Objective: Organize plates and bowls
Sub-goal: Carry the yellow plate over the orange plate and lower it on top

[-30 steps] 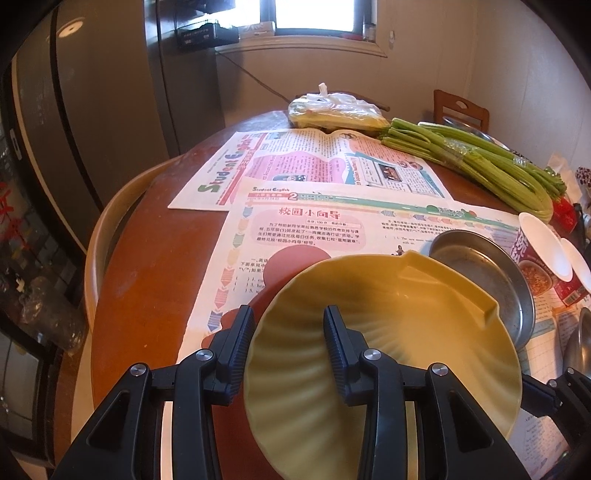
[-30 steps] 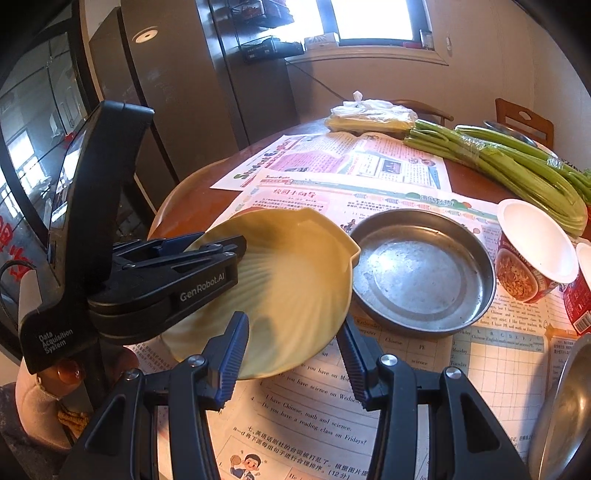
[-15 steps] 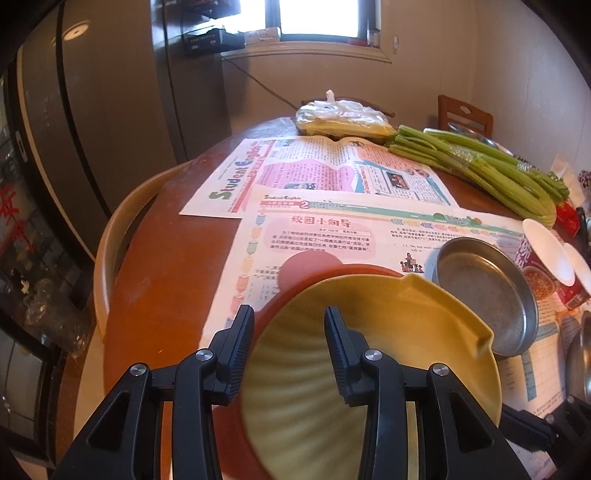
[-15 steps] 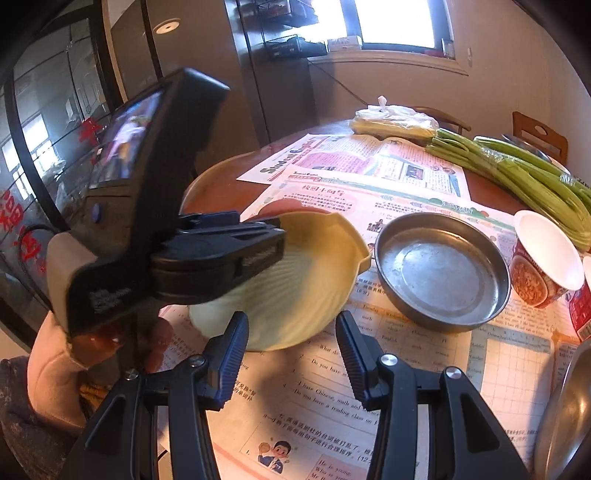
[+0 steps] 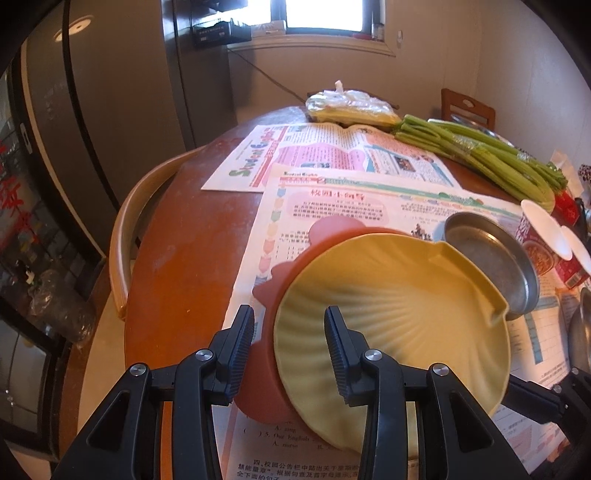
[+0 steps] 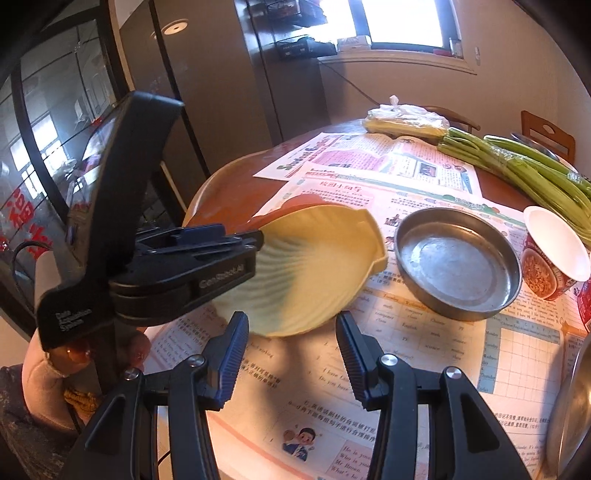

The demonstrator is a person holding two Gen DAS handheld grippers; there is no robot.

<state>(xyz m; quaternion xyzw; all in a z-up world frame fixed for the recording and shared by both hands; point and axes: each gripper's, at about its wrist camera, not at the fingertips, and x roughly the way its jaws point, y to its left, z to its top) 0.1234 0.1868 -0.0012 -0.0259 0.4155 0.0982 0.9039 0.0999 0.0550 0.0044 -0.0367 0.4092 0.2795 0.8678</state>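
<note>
My left gripper [image 5: 290, 332] holds a yellow shell-shaped plate [image 5: 399, 317] by its near rim, one finger under the edge and one inside the dish, jaws narrowed onto it. The plate tilts above a reddish-brown plate [image 5: 280, 273] that lies beneath it on the newspaper; from the right wrist camera the yellow plate [image 6: 314, 269] is clearly lifted off the paper, casting a shadow below. Whether it touches the reddish plate at any point I cannot tell.

My right gripper [image 6: 291, 341] hangs over the printed sheets with nothing between its fingers; the gap looks modest and the jaws stand near their closed end.

The surface is a round, reddish wooden table [image 5: 177, 236], largely covered by colourful student newspapers [image 5: 332, 155]. Just beside the yellow plate sits a shallow round metal pan [image 6: 458, 262], empty and dull grey. To its right stands an instant-noodle cup [image 6: 554, 258] with a white lid. Further back lie a bundle of green celery stalks [image 5: 480, 155] and a clear plastic bag [image 5: 351, 107] of something pale yellow.

A curved wooden chair back [image 5: 129, 221] hugs the table's left edge. Behind are a dark grey fridge [image 5: 92, 110], beige walls, a bright window [image 6: 406, 22] and another wooden chair [image 5: 467, 103] by the far wall.
</note>
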